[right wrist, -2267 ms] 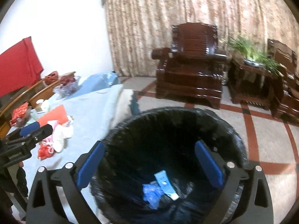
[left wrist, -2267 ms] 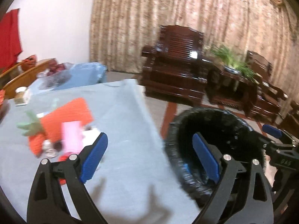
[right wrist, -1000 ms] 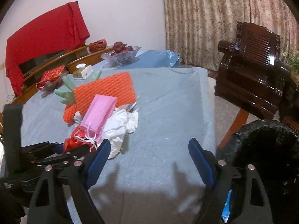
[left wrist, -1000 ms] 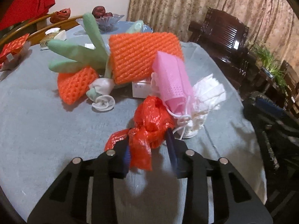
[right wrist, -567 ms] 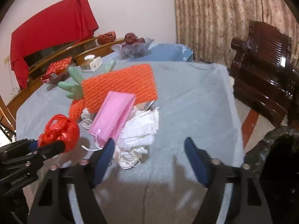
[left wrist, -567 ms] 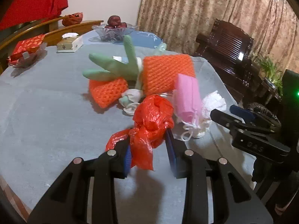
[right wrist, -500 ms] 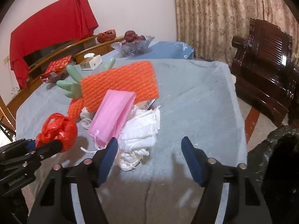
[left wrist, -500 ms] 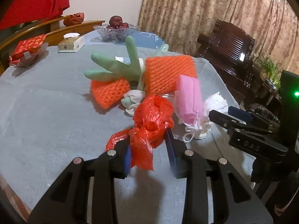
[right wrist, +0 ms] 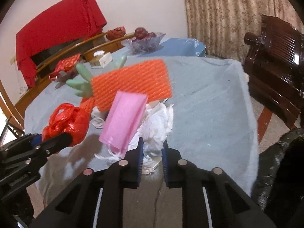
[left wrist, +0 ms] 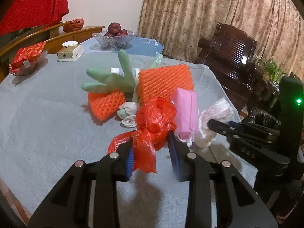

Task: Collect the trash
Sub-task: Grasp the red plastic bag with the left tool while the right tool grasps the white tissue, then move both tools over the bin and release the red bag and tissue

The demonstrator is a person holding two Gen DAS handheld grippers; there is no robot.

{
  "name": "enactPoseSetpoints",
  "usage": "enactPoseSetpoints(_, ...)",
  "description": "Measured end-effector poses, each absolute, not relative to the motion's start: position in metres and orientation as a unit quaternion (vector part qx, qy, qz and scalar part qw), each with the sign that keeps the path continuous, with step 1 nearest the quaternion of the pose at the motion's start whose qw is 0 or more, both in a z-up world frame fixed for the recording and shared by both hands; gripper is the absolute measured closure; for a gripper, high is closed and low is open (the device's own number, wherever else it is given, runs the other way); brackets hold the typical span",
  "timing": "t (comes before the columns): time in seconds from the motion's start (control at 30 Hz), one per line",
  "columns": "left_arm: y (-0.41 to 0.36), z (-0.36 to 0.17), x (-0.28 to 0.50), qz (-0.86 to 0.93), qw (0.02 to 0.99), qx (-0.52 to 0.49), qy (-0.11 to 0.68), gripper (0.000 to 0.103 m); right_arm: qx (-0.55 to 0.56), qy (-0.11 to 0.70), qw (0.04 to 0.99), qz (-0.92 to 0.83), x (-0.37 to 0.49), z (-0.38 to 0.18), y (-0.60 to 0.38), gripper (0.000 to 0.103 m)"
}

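On the round table [left wrist: 38, 117], which is covered with a grey-blue cloth, a heap of rubbish is seen near the middle. At the far right edge of the table, the black-lined trash bin [right wrist: 281, 163] is partly visible on the floor. Within the heap, a large orange foam net [right wrist: 131, 83] is propped above the rest, with a green glove [left wrist: 112, 77] spread behind it and a smaller orange foam net [left wrist: 106, 102] lying flat beside it. A pink mask [right wrist: 123, 121] is leaned against the large net, and a crumpled white tissue [right wrist: 155, 125] is bunched just beside the mask. A red plastic bag [left wrist: 153, 127] is clamped between the fingers of the left gripper [left wrist: 152, 152], slightly raised in front of the heap. The white tissue is pinched at its near end by the fingers of the right gripper [right wrist: 152, 155], which are drawn narrowly together around it. At the far side of the table, a glass fruit bowl [left wrist: 114, 38] and a tissue box [left wrist: 70, 51] are set.
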State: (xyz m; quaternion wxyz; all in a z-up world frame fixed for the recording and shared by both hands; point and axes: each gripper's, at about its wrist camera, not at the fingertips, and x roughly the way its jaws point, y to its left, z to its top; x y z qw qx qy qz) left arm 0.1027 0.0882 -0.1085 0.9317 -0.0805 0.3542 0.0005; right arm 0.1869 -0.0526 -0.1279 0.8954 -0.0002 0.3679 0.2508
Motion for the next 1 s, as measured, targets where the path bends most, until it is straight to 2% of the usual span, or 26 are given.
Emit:
enactPoseSetpoints(0.57, 0.046, -0.075, 0.094, -0.038, 0.942, -0.065, 0.328, 0.073, 0.024, 0.313, 0.922, 0.226, 0.145, -0.073, -0.104, 0.085)
enactPoseSetpoints(1.0, -0.017, -0.053, 0.087, -0.105, 0.943, -0.046, 0.313, 0.074, 0.035, 0.28, 0.941, 0.187, 0.116, -0.046, -0.155, 0.085)
